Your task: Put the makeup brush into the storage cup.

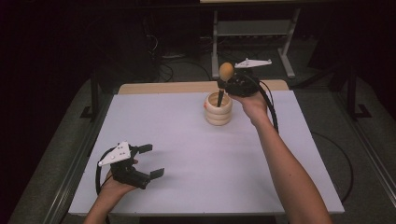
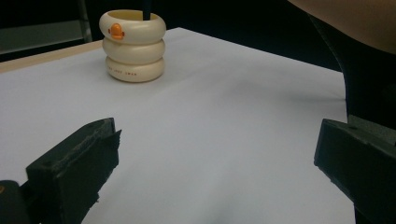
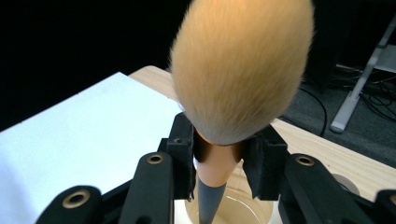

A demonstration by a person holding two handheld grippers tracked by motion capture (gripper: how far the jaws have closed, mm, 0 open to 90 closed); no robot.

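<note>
With the right claw (image 1: 227, 84) clamped on the brush (image 1: 224, 77) upright over the cream holder (image 1: 218, 108), we should lower it straight into the opening, left claw (image 1: 152, 160) apart, well clear.

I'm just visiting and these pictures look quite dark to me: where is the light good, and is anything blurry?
High view: the white table is evenly lit, the room behind nearly black. Left gripper view: the cream holder is sharp, the near jaws soft. Right gripper view: the brush bristles show fine detail, the background is dim.
</note>
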